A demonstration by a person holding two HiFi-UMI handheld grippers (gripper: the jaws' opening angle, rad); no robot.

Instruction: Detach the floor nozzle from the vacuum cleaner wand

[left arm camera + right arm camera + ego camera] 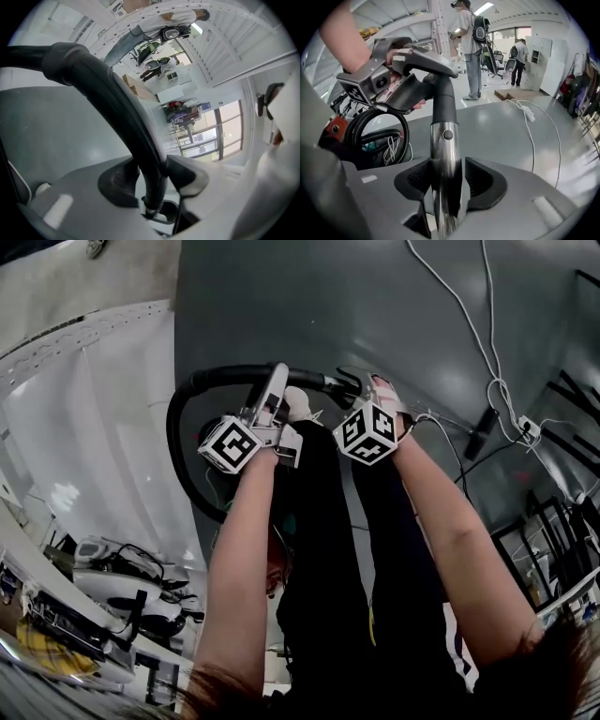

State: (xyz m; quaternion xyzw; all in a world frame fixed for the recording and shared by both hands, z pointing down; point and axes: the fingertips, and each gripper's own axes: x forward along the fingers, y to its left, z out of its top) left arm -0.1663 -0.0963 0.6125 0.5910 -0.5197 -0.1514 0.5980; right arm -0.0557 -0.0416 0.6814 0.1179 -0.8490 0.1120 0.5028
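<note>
Two grippers are up on the vacuum cleaner, both raised in front of you. Your left gripper (154, 183) is clamped on the black curved handle (110, 101), with its pads pressing the handle from both sides at a fairly narrow setting. Above the jaws the handle arcs up and to the left into a thicker cuff (65, 56).

Your right gripper (449, 185) stands wide around the chrome wand (446, 159). The tube runs straight up between the jaws. A thin strip of light shows between it and the right pad (485, 180), so you are framing the wand, not squeezing it. Its lower end leaves the picture beneath the jaws.

Just above the jaws, a small round button (448, 135) sits on the wand, under the black collar (443, 105) that joins it to the handle. In the right gripper view, your left gripper grips that handle at the top of the wand, with your hand (393, 55) wrapped round the gripper's body.

The corrugated black hose (377, 124) loops low at the left, below your left gripper. A white cable (533, 126) trails across the grey floor (497, 117) to the right of the wand. A person with a backpack (469, 42) stands well behind it.
</note>
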